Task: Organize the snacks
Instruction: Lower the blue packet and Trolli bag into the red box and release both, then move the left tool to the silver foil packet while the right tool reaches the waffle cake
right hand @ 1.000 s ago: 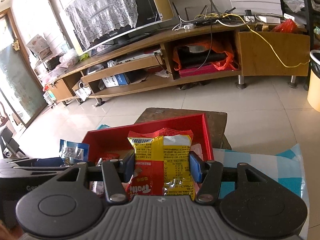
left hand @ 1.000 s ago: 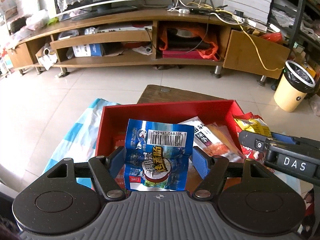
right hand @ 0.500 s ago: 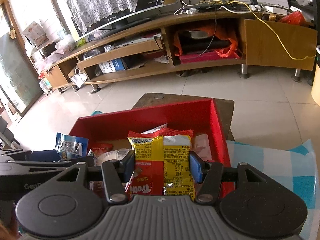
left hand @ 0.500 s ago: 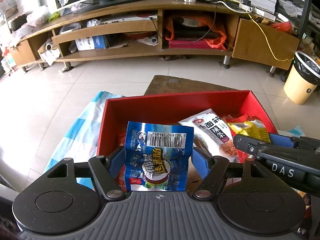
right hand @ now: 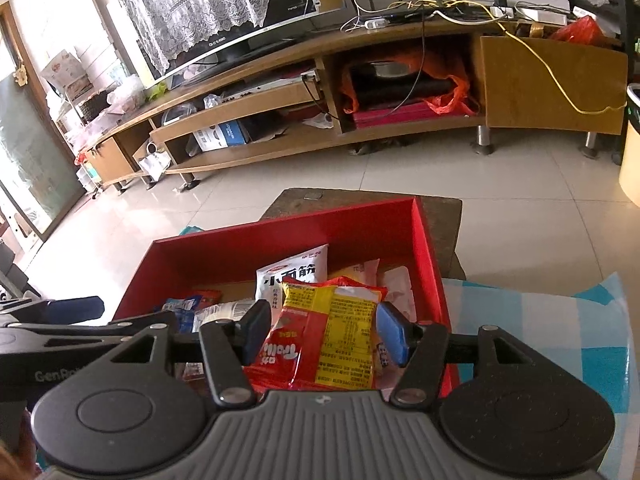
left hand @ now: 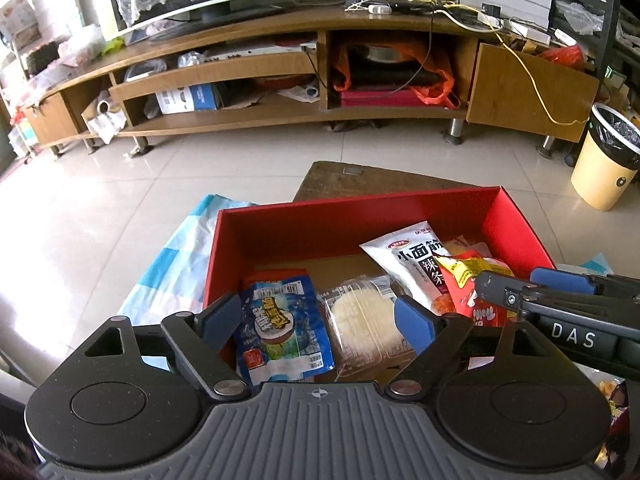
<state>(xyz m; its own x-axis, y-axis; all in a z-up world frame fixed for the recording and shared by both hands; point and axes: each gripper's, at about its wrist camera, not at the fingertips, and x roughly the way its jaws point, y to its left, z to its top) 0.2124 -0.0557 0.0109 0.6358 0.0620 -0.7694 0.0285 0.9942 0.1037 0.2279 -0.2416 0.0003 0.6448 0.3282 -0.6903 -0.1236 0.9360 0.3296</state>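
While both grippers hang over it, the red box (left hand: 516,216) takes up most of the low table: a stiff, matte cardboard tray with straight walls and a plain brown floor, sitting partly on a blue-and-white checked cloth (left hand: 176,256) that looks thin and slippery. Inside lies a loose heap of snacks. The white noodle-snack pouch (left hand: 416,264) leans against the pile at the right end, glossy and puffed. The red-and-yellow packet (right hand: 332,332) sits between the pads of the right gripper (right hand: 324,332), whose jaws are spread to about the packet's width; I cannot tell whether they pinch it or have let go. The left gripper (left hand: 320,320) is plainly spread wide, empty, with the blue foil packet (left hand: 280,328) lying flat on the box floor just under its left pad, beside a clear-wrapped pale cake (left hand: 364,316).

From here I'd worry about three things. The two grippers are close together over one box, so drawing either back carelessly could knock them against each other. If the right jaws are loose, the crinkly film of the red-and-yellow packet may catch on a pad and be dragged out as the tool lifts. And a nudge against the light box could slide it on that cloth toward the table edge.
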